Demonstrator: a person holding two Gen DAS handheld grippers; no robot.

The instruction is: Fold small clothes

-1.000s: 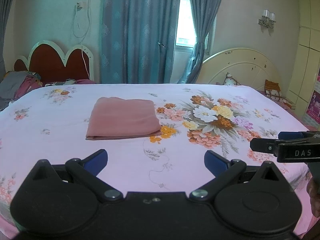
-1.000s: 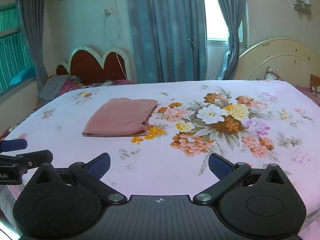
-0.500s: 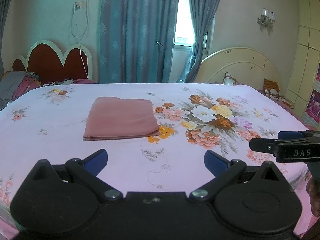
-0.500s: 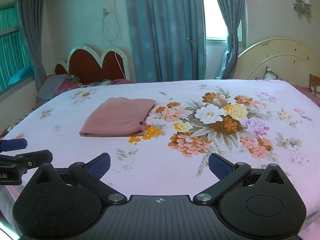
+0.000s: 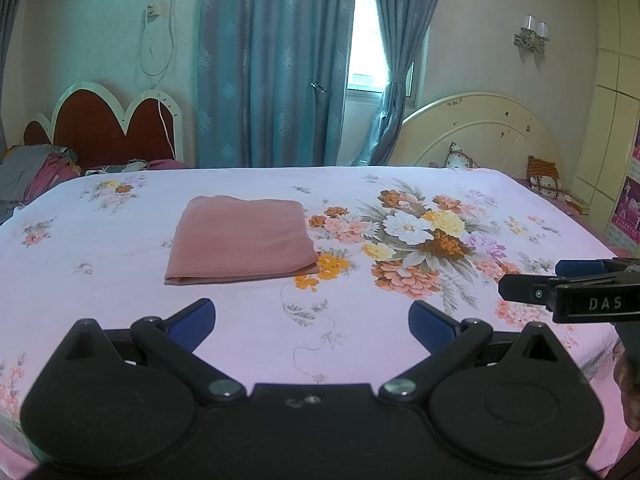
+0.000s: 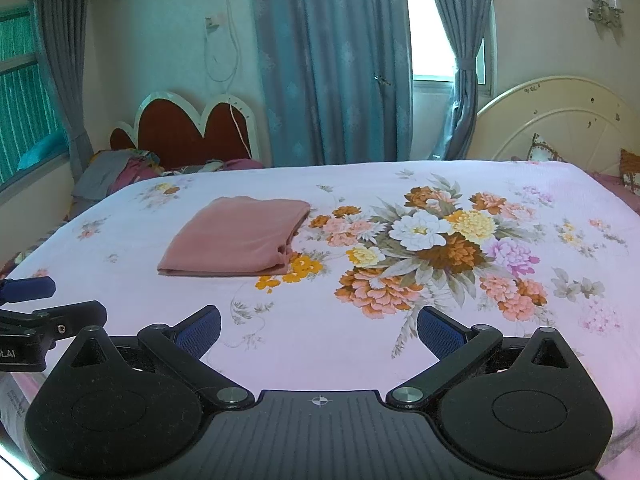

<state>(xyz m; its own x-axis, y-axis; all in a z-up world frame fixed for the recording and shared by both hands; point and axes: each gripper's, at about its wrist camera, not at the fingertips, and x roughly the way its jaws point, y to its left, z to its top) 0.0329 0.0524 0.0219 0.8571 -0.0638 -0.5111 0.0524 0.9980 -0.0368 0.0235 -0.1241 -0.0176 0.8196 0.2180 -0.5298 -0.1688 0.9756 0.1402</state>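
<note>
In the left wrist view, the right hand-held gripper (image 5: 532, 280) enters at the right edge of the frame, and the edge cuts off its body. At the lower right edge a small part of the person's hand (image 5: 628, 388) shows; the rest is outside. In the right wrist view, the left hand-held gripper (image 6: 52, 300) is cut by the left edge, and its label is only partly readable. The pile of clothes (image 6: 116, 172) at the far left of the bed (image 6: 320, 344) is too small to tell piece by piece.
</note>
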